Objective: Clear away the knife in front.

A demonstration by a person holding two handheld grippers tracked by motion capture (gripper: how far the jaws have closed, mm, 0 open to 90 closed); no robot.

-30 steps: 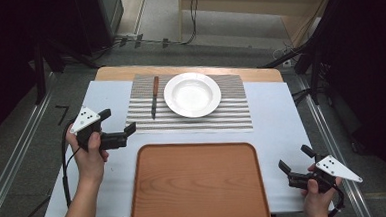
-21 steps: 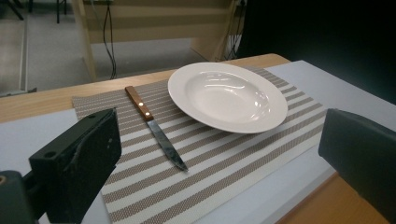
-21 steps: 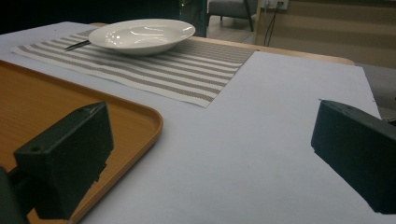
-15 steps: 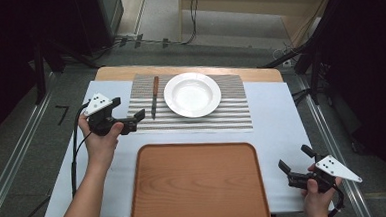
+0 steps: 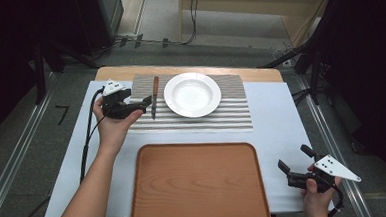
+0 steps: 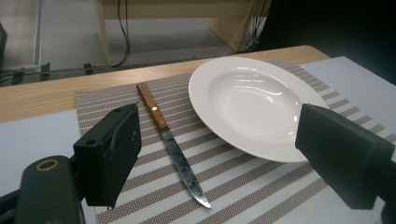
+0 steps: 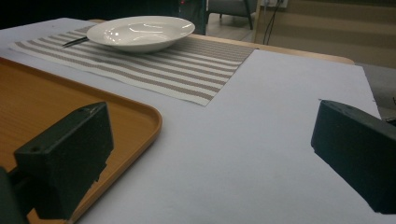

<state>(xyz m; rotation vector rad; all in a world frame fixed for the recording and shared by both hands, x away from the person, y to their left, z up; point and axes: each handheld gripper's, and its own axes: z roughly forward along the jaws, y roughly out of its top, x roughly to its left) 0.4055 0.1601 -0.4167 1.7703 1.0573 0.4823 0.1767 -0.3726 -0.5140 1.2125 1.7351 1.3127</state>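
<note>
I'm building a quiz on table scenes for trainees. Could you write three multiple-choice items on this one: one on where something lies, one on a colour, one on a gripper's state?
1. Where does the knife lie?
A. on the striped placemat, left of the white plate
B. on the wooden tray
C. inside the plate

2. What colour is the knife's handle?
A. black
B. brown
C. white

3. How do the jaws of the left gripper stand?
A. shut on the knife
B. shut on the plate's rim
C. apart, touching nothing

Answers:
1. A: the high view shows it on the stripes beside the plate.
2. B: the left gripper view shows a brown wooden handle.
3. C: they have just been closing a little, yet the knife lies ahead of them, untouched.
</note>
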